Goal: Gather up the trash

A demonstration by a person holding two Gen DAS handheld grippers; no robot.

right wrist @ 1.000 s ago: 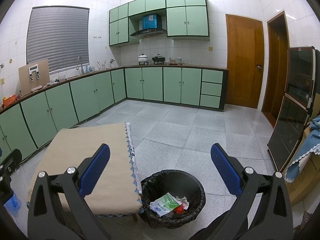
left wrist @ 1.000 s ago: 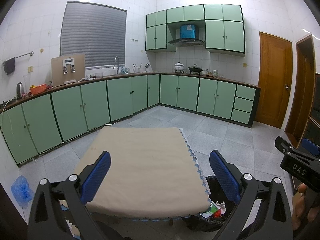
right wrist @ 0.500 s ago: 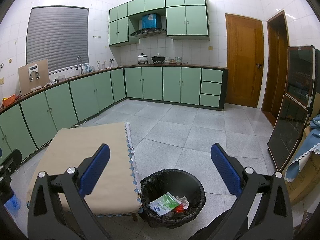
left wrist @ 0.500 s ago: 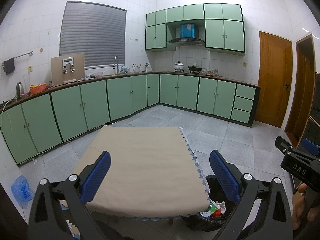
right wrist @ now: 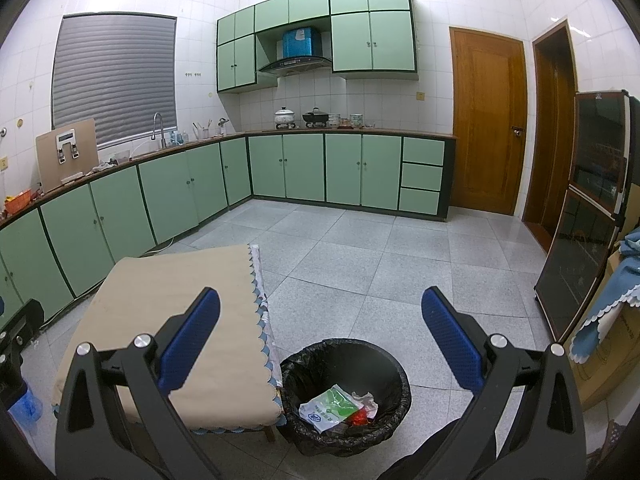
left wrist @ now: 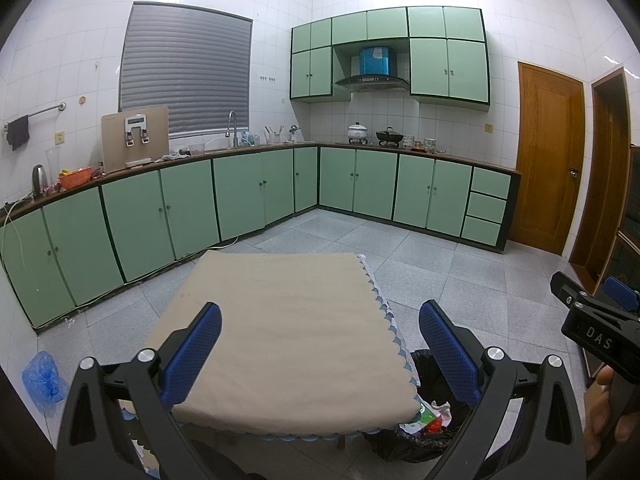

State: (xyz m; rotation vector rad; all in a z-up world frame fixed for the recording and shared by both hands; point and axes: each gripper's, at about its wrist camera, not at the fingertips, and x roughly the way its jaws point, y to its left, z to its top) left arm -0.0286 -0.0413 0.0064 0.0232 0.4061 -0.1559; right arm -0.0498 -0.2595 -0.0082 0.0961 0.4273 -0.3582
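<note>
Both wrist cameras look down from above across the kitchen, sharing the cloth-covered table and bin.

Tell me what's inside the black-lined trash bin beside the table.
The trash bin holds a green-and-white wrapper, crumpled white paper and something red. Whatever lies under them is covered.
</note>
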